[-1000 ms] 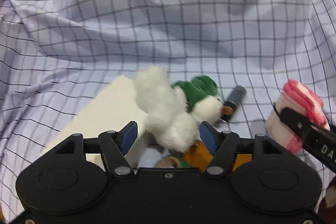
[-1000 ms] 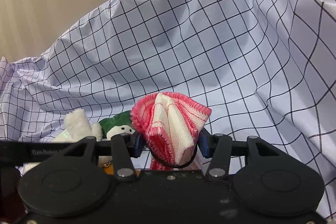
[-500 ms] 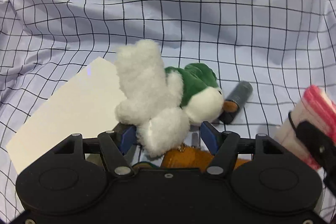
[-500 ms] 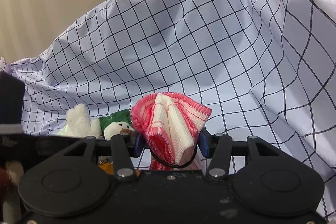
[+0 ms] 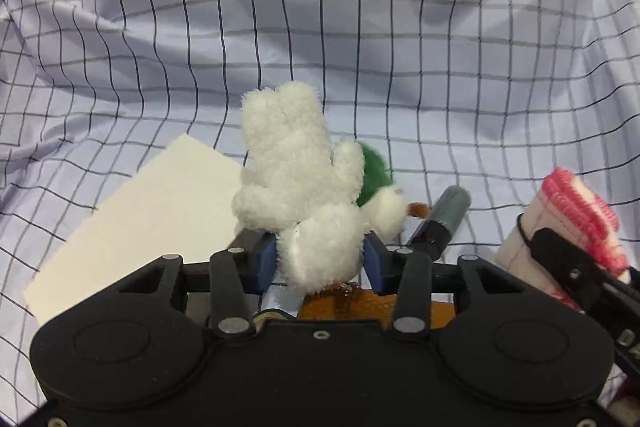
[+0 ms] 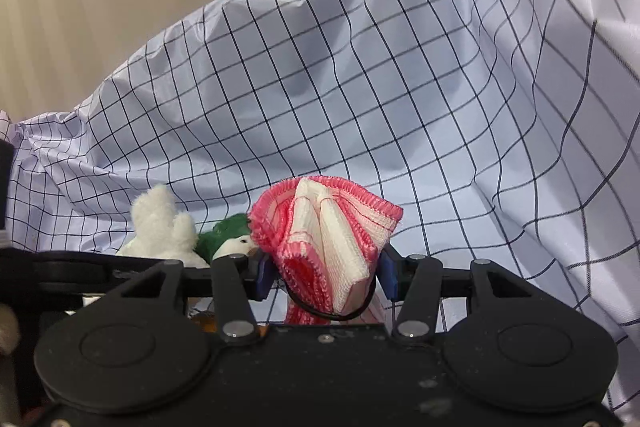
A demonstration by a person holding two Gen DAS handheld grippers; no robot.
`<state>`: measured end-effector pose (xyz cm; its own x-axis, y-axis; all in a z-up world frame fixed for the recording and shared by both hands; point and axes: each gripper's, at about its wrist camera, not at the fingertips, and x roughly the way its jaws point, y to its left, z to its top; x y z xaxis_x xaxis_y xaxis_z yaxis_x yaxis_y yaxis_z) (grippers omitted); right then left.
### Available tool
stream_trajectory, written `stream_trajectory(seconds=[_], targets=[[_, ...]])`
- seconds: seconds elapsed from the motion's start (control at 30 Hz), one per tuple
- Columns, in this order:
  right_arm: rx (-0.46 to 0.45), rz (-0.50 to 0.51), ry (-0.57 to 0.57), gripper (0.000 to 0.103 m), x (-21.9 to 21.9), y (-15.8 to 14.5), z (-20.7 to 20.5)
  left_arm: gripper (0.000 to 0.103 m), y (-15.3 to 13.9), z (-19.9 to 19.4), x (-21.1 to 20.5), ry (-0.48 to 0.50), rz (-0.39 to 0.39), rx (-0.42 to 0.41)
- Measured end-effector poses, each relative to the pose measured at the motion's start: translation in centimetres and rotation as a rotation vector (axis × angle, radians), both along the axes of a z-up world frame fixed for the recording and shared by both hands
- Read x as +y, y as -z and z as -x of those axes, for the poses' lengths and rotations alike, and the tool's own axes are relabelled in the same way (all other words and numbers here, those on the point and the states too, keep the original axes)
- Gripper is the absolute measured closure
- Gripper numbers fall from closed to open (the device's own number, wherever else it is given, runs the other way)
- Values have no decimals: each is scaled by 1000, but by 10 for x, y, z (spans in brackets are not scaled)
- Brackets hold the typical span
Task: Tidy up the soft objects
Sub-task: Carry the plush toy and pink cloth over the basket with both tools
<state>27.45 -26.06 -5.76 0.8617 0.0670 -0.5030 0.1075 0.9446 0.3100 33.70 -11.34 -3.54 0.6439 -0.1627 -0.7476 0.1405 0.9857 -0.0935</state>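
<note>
The left claw (image 5: 320,261) pinches the white plush toy (image 5: 298,183) low between its pads; it should lift slowly; the right claw (image 6: 325,273) grips the pink cloth (image 6: 326,239) alongside.

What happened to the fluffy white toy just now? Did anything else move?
The left gripper closed its jaws on the white plush toy; a second ago they stood open on either side of it. The right gripper kept holding the pink and white cloth. The paper and the dark tube stayed on the checked sheet.
</note>
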Motion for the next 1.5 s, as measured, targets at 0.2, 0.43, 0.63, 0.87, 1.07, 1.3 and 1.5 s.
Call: stream_trajectory(seconds=[0.2, 0.43, 0.63, 0.87, 1.07, 1.3, 1.5], targets=[[-25, 36, -14, 53, 12, -24, 15, 59, -33, 26, 18, 28, 30, -41], [-71, 84, -43, 53, 27, -53, 50, 58, -62, 72, 47, 46, 45, -76], [-113, 114, -58, 53, 38, -73, 96, 58, -79, 118, 72, 56, 36, -99], [-154, 170, -84, 53, 59, -90, 159, 58, -83, 171, 93, 67, 29, -104], [-152, 144, -98, 53, 69, -94, 208, 58, -75, 211, 105, 52, 32, -78], [-125, 133, -114, 53, 82, -83, 252, 58, -60, 247, 112, 37, 37, -24], [-114, 110, -117, 53, 88, -79, 283, 58, -47, 272, 114, 20, 60, 16]])
